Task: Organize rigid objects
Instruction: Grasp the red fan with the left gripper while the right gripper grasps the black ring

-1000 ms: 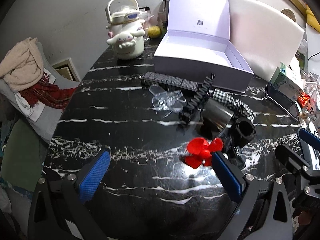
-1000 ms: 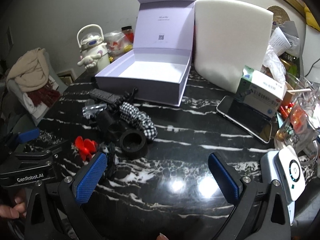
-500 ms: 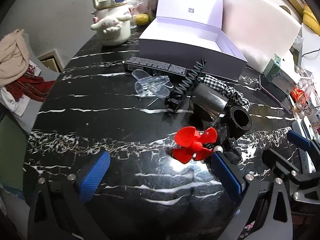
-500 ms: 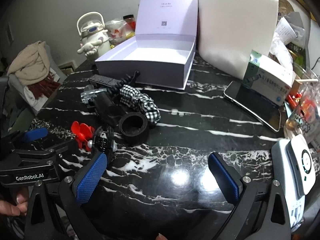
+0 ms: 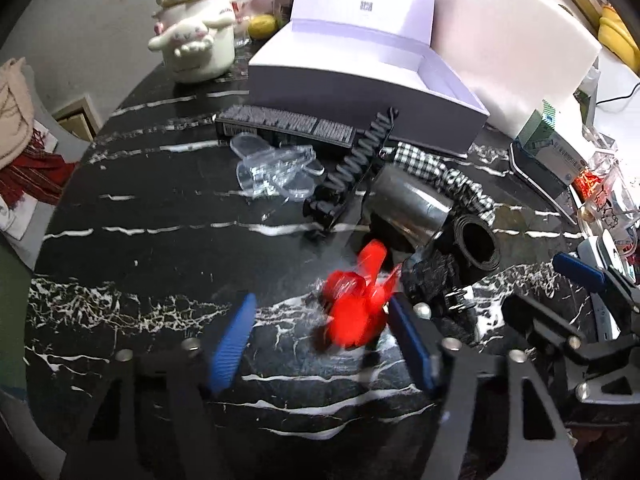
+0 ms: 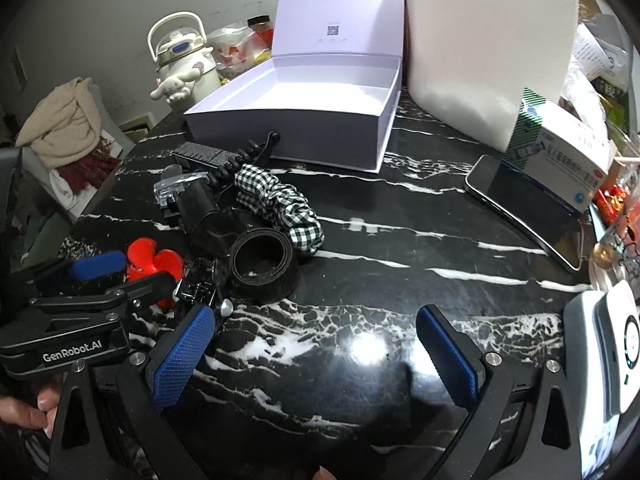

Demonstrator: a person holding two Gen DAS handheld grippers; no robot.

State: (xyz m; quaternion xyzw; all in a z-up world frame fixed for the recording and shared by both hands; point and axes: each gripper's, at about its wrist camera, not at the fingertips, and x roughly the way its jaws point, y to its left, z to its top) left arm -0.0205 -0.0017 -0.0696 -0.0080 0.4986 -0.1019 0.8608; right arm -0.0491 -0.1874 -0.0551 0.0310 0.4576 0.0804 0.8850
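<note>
A red plastic propeller lies on the black marble table, blurred, between the pads of my left gripper. The jaws are narrower than before but still apart, with the right pad against the propeller. The propeller also shows in the right wrist view. My right gripper is open and empty over bare table. An open lavender box stands at the back. A black tape roll, a black cylinder, a checked scrunchie and a coiled black cord lie in a pile.
A clear plastic piece and a flat black bar lie before the box. A white cartoon kettle stands back left. A white foam block, a phone and a medicine box are at the right.
My left gripper has moved forward and right onto the red propeller and its jaws have narrowed around it. My right gripper has edged forward, still open.
</note>
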